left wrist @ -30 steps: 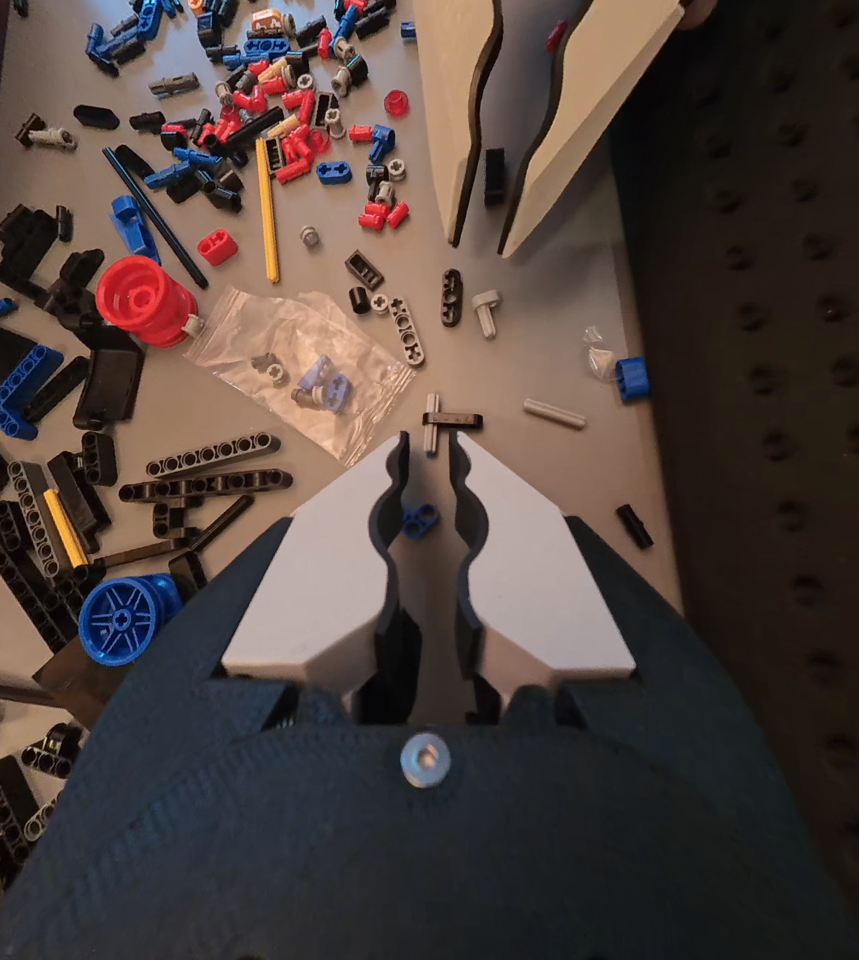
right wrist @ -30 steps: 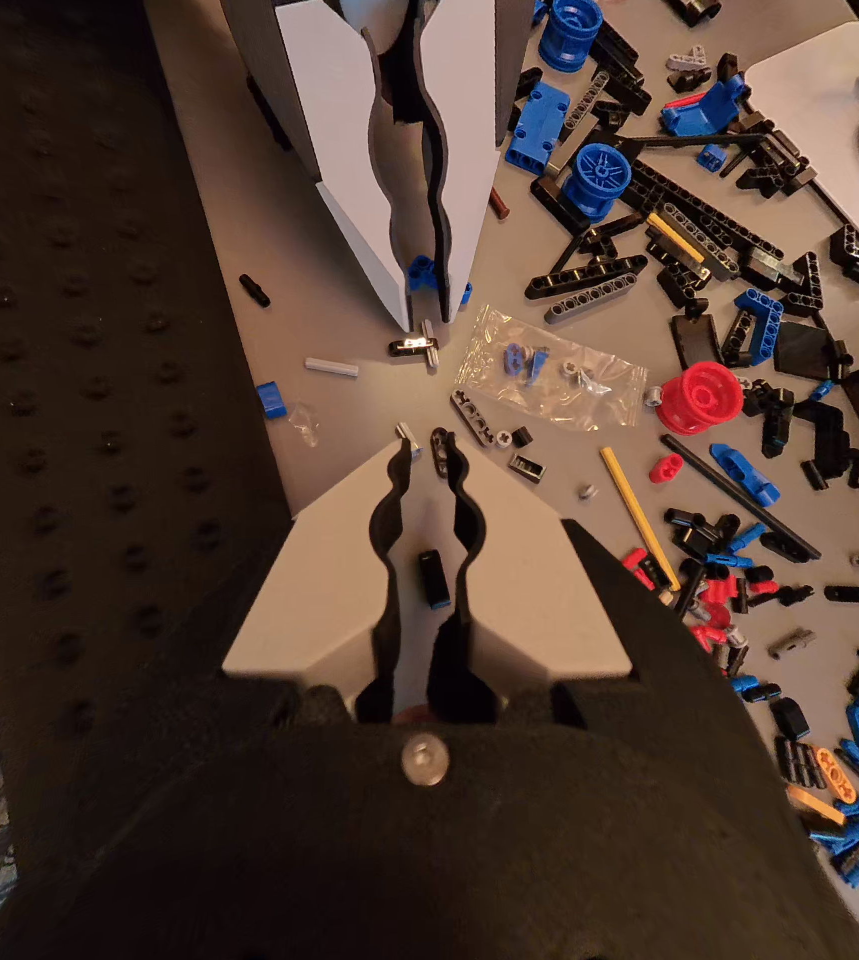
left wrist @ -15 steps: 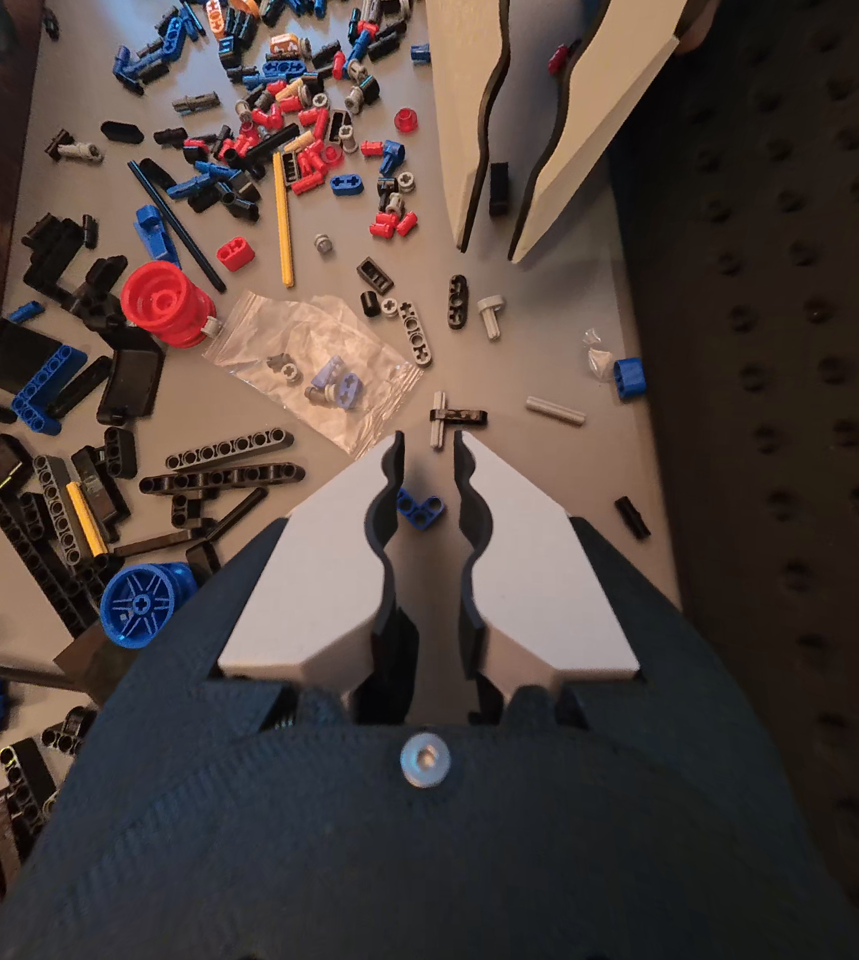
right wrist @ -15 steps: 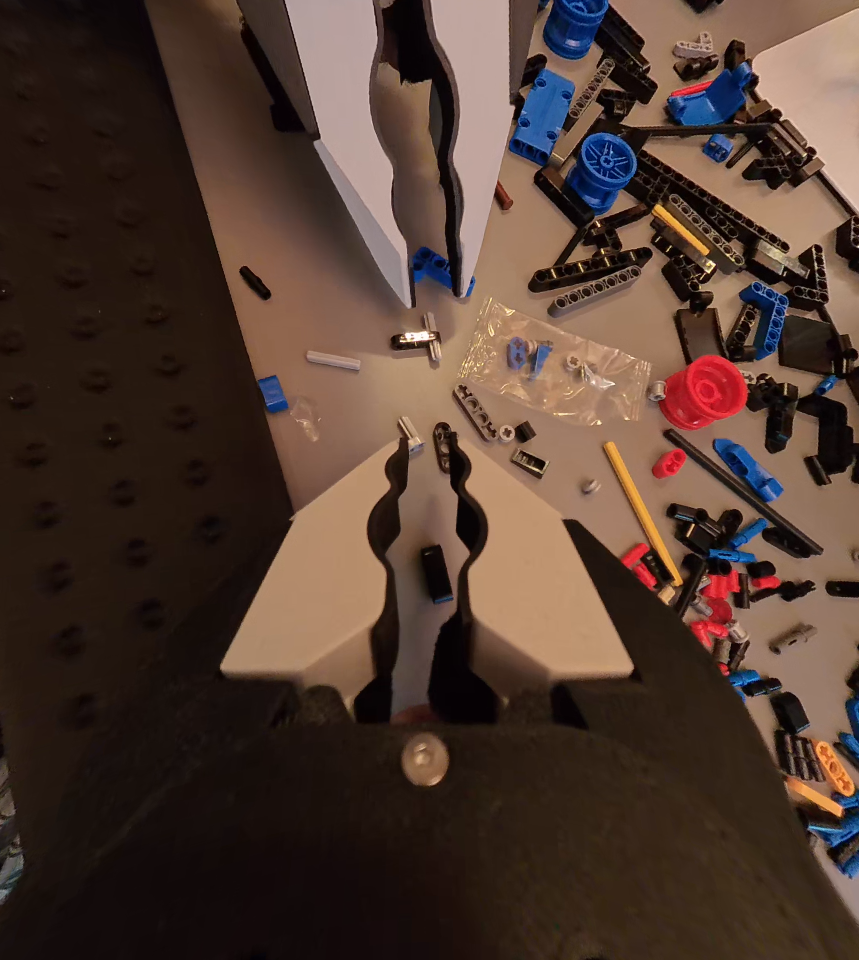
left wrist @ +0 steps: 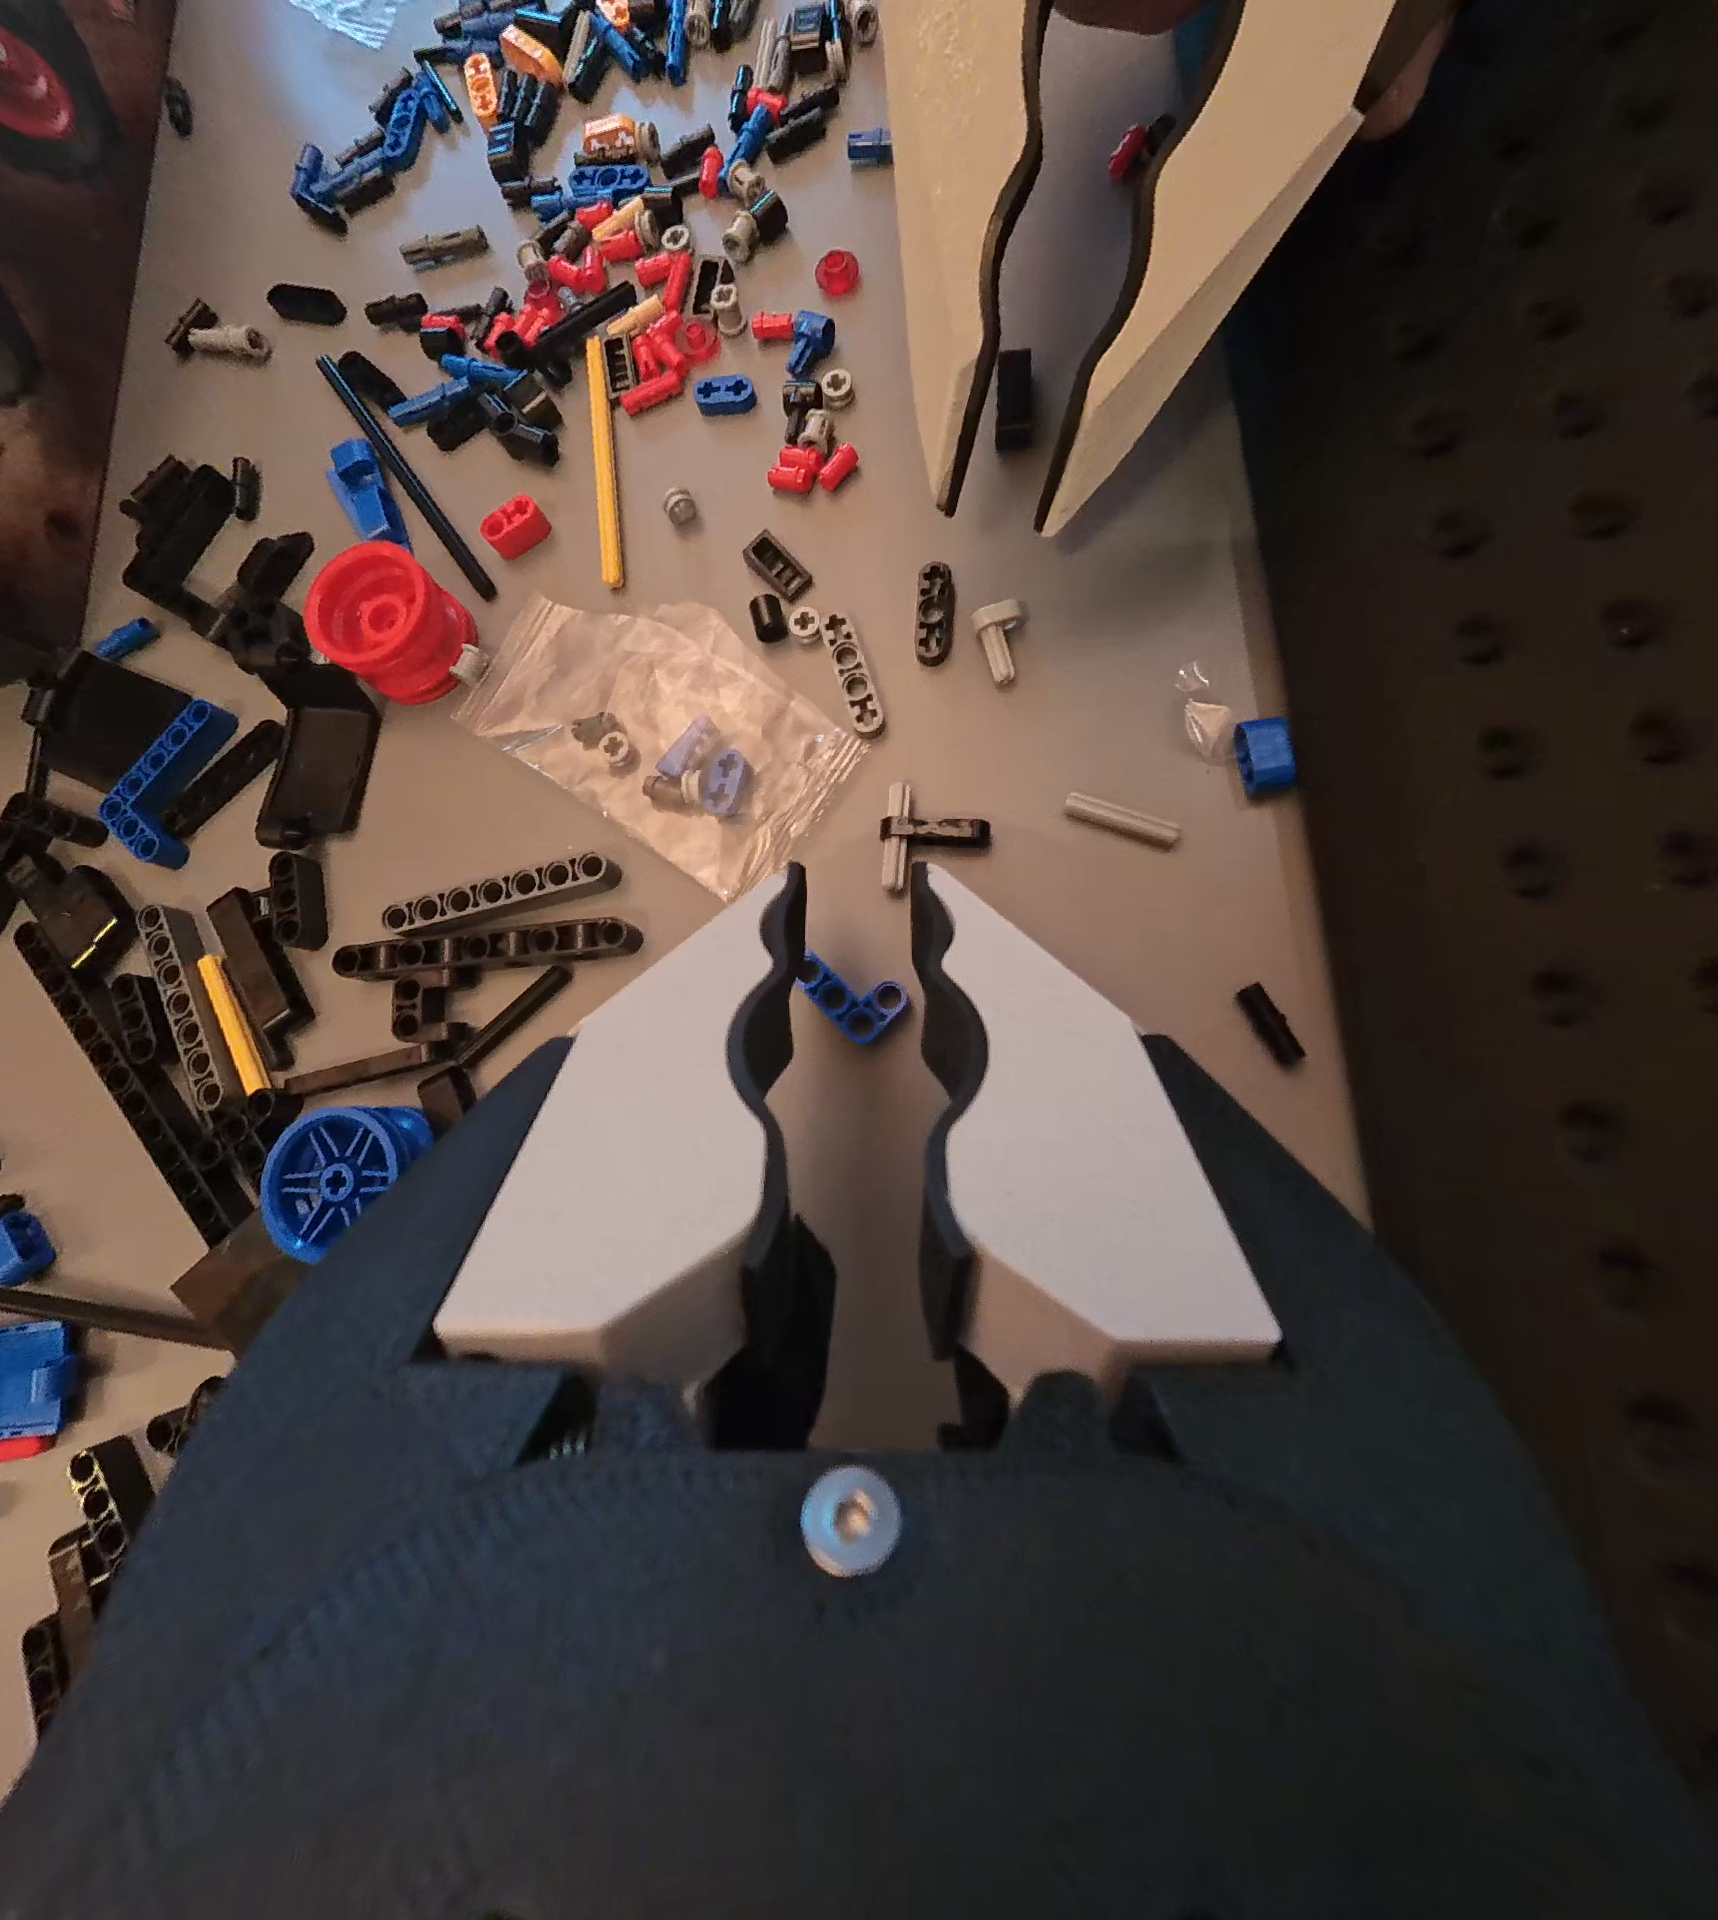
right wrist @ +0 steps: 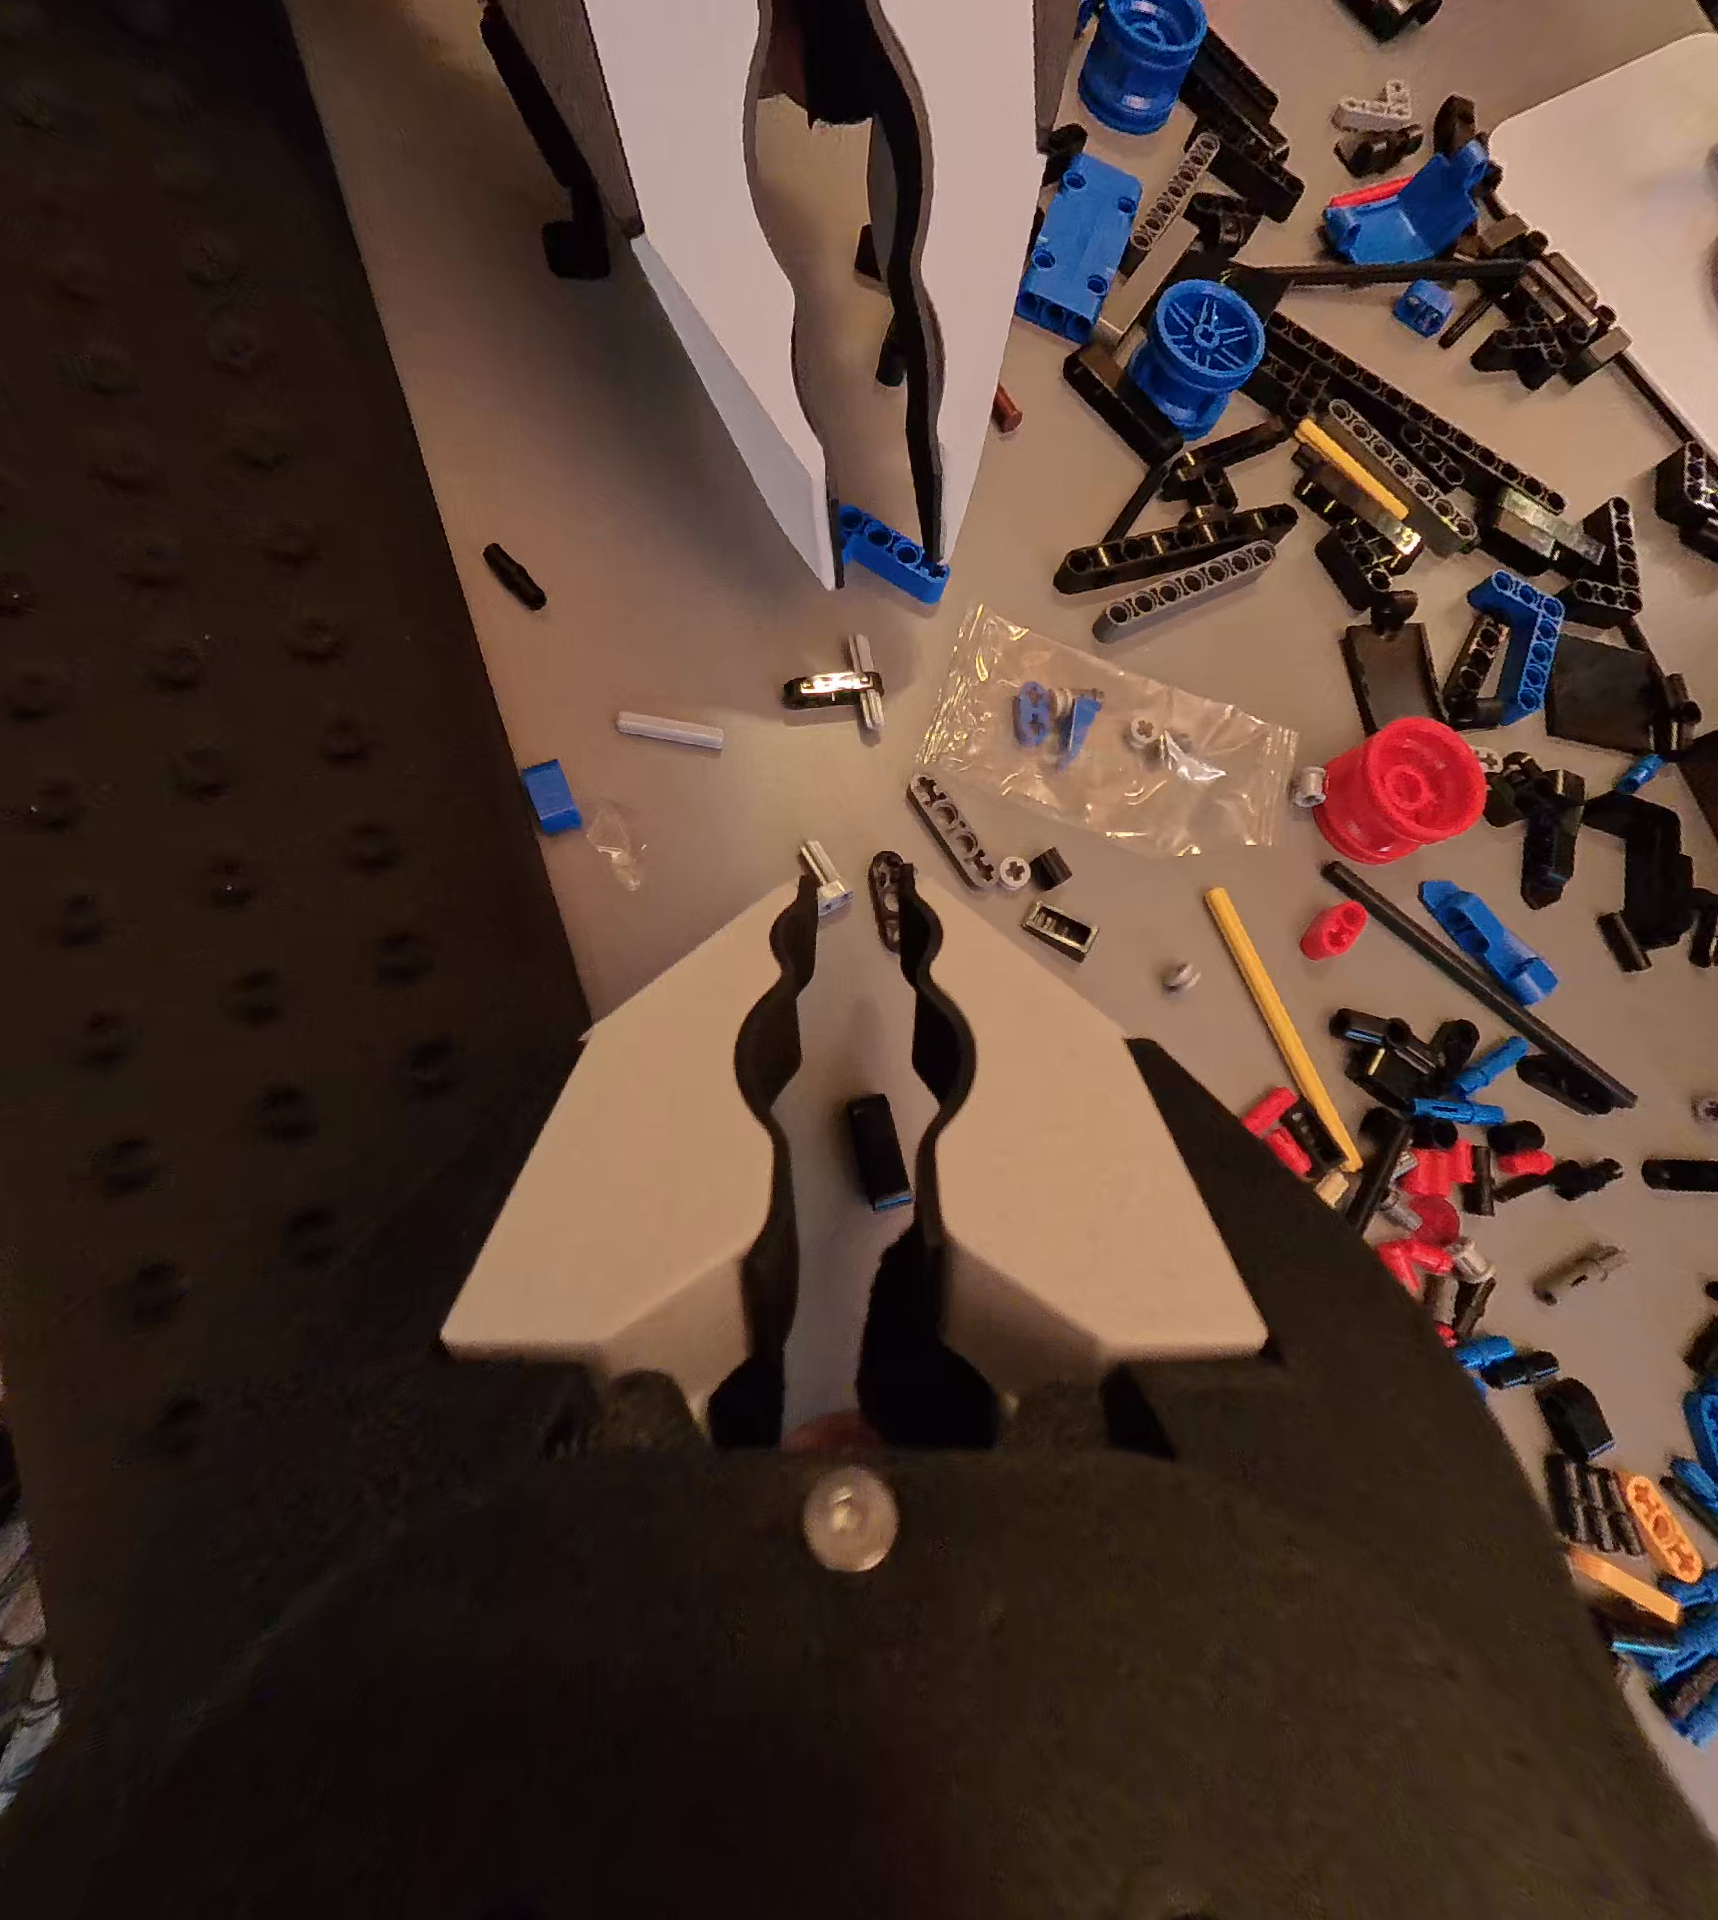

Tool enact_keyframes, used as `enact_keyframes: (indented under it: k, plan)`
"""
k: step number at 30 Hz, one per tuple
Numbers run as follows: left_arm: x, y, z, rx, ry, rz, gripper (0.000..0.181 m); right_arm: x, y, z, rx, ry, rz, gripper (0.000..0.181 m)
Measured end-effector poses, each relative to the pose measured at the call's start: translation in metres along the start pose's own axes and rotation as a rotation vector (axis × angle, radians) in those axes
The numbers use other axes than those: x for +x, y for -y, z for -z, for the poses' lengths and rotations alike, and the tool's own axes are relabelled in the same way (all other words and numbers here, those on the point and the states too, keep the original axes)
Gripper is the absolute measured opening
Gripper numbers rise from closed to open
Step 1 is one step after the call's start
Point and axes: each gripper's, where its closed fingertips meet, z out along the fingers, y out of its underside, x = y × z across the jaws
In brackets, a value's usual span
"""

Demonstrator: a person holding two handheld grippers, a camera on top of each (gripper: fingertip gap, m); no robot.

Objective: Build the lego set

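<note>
My left gripper (left wrist: 857, 883) is open, low over the grey table (left wrist: 1094, 644). A small blue L-shaped beam (left wrist: 855, 1003) lies flat on the table between its fingers; it also shows in the right wrist view (right wrist: 891, 551) under the left gripper's tips. A black short beam with a grey axle (left wrist: 922, 829) lies just ahead of the tips. My right gripper (right wrist: 855, 899) is open. A small black piece with a blue end (right wrist: 879, 1151) sits between its fingers, near the right one; I cannot tell if it touches. The right gripper shows in the left wrist view (left wrist: 995, 509).
A clear bag of small parts (left wrist: 668, 748), a red wheel (left wrist: 387, 623), a blue wheel (left wrist: 335, 1174) and black beams (left wrist: 491, 914) lie to the left. Several small red, blue and black parts (left wrist: 626, 291) are heaped farther off. A dark studded mat (left wrist: 1561, 831) borders the table's right edge. The gap from one gripper's tips to the other's is roughly 7 centimeters. To the blue wheel (left wrist: 335, 1174): left tips about 11 centimeters, right tips about 20 centimeters. The right camera catches it too, in the right wrist view (right wrist: 1206, 324).
My left gripper has opened wider and drawn back a little. The blue L-shaped beam, earlier partly hidden between the fingers, now lies flat in full view. The right gripper has hardly moved.
</note>
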Motion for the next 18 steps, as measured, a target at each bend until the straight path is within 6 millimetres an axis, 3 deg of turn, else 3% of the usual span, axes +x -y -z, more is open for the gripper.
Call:
enact_keyframes:
  k: [18]
  plan:
    - [-0.0017, -0.0011, -0.0002, -0.004, 0.007, -0.006, 0.018, 0.0009, 0.002, 0.0, 0.019, -0.011, -0.003, 0.014]
